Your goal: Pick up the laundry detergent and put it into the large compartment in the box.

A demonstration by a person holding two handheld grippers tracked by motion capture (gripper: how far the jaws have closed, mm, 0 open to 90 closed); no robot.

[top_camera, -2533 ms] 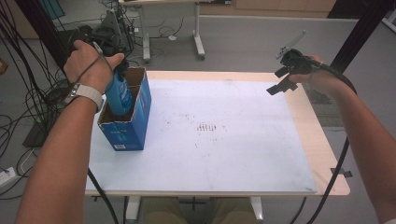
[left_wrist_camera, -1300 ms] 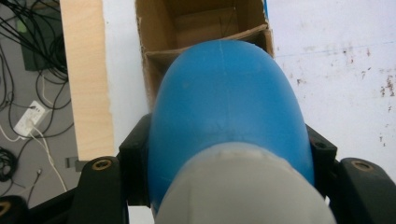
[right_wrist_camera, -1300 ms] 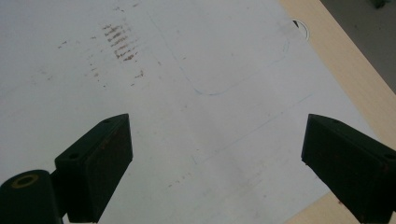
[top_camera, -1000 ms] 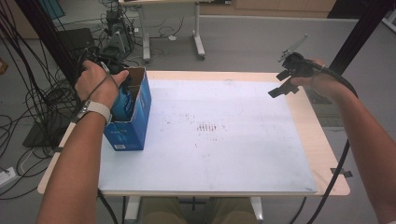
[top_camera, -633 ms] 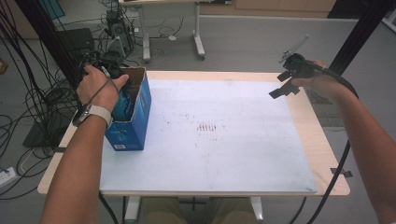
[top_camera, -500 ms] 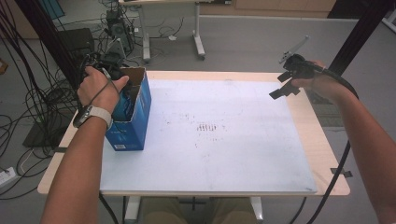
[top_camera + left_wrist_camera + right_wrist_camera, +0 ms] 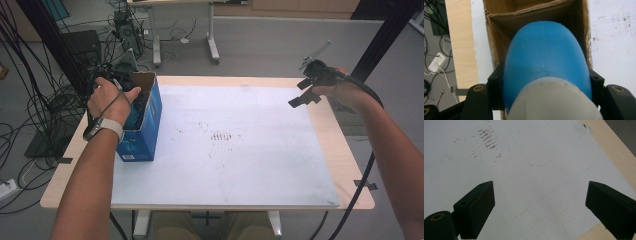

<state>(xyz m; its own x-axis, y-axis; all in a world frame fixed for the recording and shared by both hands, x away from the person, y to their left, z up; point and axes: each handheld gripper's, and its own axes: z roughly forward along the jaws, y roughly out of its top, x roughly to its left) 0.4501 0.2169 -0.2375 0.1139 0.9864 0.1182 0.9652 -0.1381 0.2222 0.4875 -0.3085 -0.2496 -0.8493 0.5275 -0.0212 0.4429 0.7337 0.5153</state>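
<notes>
1. Cables trail across the grey floor behind the table, whose wooden top carries a white sheet scuffed with brown marks near its middle. Nothing else sits on it but the box.

2. Blue bottle: held bottom-first into the open cardboard box at the left edge of the table. My left gripper has its jaws clamped on the bottle's flanks just below the white cap end. From the high view the bottle appears already well down inside the box, under my left hand.

3. Risk, as I judge it: the bottle nearly fills the box's width, and the jaws stand wider than the bottle. Pushing lower could catch a jaw on the cardboard rim or a flap, tearing it or tipping the box.

4. Risk: the box stands near the sheet's left border, close to the table edge. A sideways drag while withdrawing could slide it off.

5. Risk: opening the jaws too high lets the bottle drop and land tilted. I cannot tell how far its base is from the box floor.

6. Right gripper: jaws wide apart, empty, hovering over the sheet's far right corner, well apart from the box. Its cable hangs by the right edge; little hazard there.
</notes>
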